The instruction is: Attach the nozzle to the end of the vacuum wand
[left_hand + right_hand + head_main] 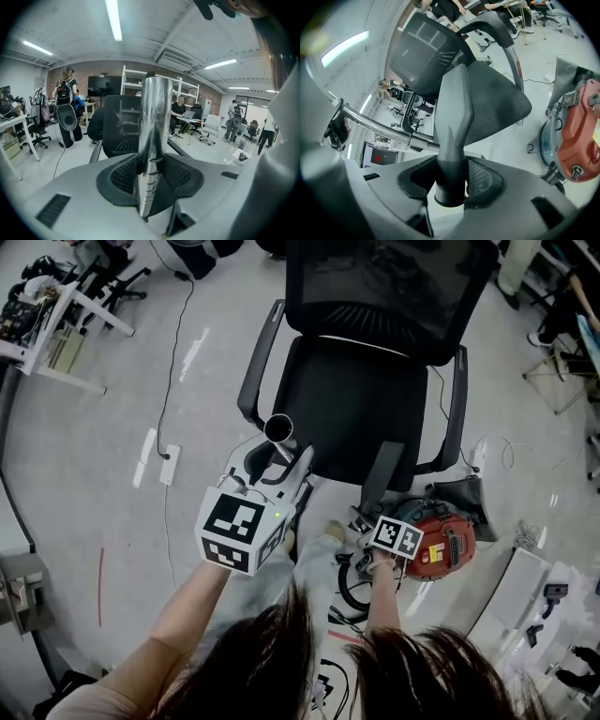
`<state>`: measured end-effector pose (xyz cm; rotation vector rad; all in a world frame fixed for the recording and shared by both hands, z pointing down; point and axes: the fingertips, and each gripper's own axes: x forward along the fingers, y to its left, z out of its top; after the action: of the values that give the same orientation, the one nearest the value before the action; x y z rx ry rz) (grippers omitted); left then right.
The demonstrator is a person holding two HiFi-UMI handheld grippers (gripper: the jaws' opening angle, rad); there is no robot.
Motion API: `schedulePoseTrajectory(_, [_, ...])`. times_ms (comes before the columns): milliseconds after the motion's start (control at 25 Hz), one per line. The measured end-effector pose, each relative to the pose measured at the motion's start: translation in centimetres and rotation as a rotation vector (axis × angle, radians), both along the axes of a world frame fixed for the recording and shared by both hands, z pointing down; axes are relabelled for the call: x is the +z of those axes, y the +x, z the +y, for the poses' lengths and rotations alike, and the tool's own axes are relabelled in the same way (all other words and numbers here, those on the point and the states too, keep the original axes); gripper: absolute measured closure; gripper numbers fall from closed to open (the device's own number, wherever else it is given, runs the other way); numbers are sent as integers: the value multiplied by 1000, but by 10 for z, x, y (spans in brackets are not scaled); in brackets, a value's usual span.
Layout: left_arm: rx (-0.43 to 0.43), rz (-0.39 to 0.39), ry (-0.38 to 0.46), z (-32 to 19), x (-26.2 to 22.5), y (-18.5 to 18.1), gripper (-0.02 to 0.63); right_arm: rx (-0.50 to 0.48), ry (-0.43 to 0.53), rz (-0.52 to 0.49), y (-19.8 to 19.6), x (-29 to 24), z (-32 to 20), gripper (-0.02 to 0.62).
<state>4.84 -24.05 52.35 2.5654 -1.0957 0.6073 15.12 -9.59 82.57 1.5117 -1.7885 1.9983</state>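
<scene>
Holding: vacuum wand (154, 117), chrome, jaws of left gripper (150, 187) clamped on it, open end at office chair (347, 409) seat front. Nozzle (457, 108), pinched tight in right gripper (452, 183), beside that seat. Risk: nozzle collar sits at the jaws, so skewed mating may jam or slip.

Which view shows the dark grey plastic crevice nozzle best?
Right gripper view: the dark grey plastic crevice nozzle stands full-length, clamped in the right gripper. Head view shows it foreshortened; left gripper view misses it.
</scene>
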Motion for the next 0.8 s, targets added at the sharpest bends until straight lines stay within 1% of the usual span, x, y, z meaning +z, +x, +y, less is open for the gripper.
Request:
schedulePoseTrajectory(120, [6,6,1,1,-3,-1,451,24,15,-7,-3,-16,3,413])
schedulePoseTrajectory(280, [18,7,-1,3,-6,-4,451,53,33,7,-6,-36,5,413])
schedulePoseTrajectory(440, [40,3,1,8,-6,-6,451,108,58,18,-9,-58,8,413])
schedulePoseTrajectory(800, [96,1,4,16,-16,-18,451,220,118,29,-29,-108,9,413])
